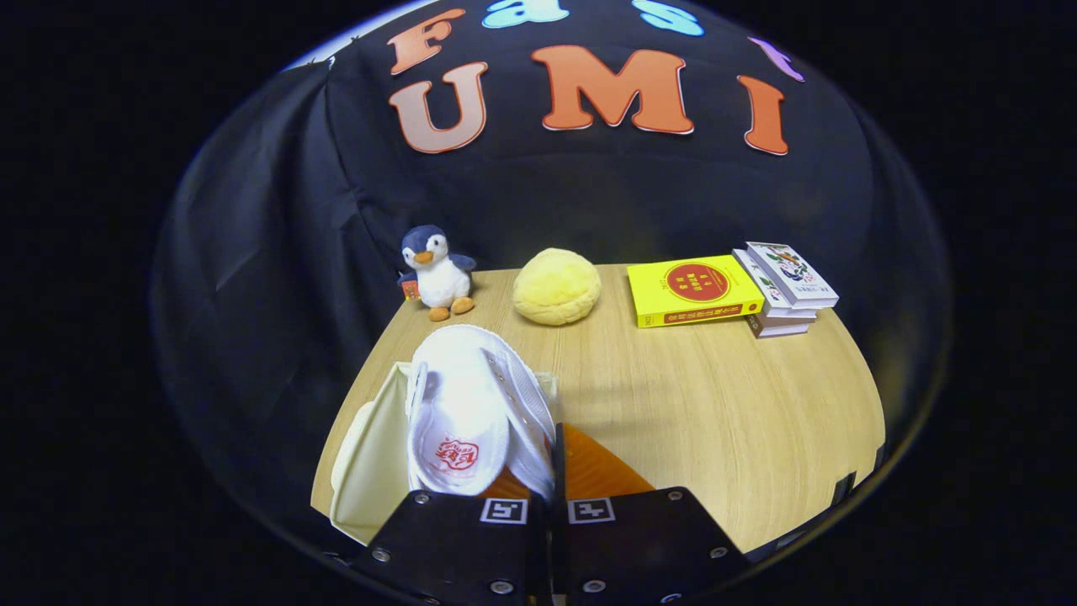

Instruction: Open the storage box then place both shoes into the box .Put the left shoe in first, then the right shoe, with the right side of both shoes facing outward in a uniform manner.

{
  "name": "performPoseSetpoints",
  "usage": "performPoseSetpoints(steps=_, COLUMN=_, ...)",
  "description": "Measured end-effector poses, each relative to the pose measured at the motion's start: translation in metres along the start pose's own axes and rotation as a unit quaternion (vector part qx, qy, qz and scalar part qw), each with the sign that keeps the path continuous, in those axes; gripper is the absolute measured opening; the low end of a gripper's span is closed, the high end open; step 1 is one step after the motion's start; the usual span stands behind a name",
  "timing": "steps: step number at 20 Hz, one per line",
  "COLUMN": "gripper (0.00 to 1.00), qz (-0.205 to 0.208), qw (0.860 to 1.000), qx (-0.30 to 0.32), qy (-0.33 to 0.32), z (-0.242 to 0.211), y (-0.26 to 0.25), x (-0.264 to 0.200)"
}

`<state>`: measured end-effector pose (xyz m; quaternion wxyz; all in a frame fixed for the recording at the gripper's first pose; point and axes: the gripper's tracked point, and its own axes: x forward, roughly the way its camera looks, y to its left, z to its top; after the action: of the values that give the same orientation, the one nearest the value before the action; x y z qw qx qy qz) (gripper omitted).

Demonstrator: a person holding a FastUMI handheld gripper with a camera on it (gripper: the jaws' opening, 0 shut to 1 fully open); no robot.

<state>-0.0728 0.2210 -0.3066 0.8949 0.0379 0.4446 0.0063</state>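
Black cloth drapes the booth behind a light wood-grain counter, which runs away from the tool to a back edge lined with bystanders: a plush penguin far ahead and to the left, a round yellow cushion-like lump straight ahead, and a yellow book with a small stack of books touching it, far ahead to the right. None of these belongs to the job; they sit well apart from the work area.

Close in, the tool has its two orange fingers drawn together, and the edge of a white shoe appears pinched between them near the heel collar. I judge the grip to be on that rim because the shoe hangs just ahead of the tool and slightly to its left, opening towards the camera with its red-printed insole showing, as a shoe would when carried by the collar. Whether it is the left or right shoe I cannot tell.

Directly beneath and to the left of the shoe lies the cream-coloured storage box, its pale wall and rim showing beside the tool. The shoe is held above or partly inside that opening; from this angle I cannot say if it touches the box. Its position suggests it is being lowered in. A second shoe is not something I can place from here.
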Motion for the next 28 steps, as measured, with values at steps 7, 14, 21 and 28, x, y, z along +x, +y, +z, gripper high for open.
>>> performPoseSetpoints(steps=7, gripper=0.12, qz=-0.056, qw=0.996, qx=-0.039, qy=0.059, z=-0.029, y=0.026, x=0.029)
performPoseSetpoints(steps=14, gripper=0.29, qz=-0.052, qw=0.994, qx=-0.044, qy=0.08, z=-0.015, y=0.046, x=0.02)
performPoseSetpoints(steps=21, gripper=0.32, qz=-0.03, qw=0.999, qx=-0.027, qy=0.016, z=0.023, y=0.033, x=-0.017)
performPoseSetpoints(steps=28, gripper=0.43, qz=-0.024, qw=0.994, qx=0.006, qy=-0.11, z=0.08, y=-0.034, x=-0.075)
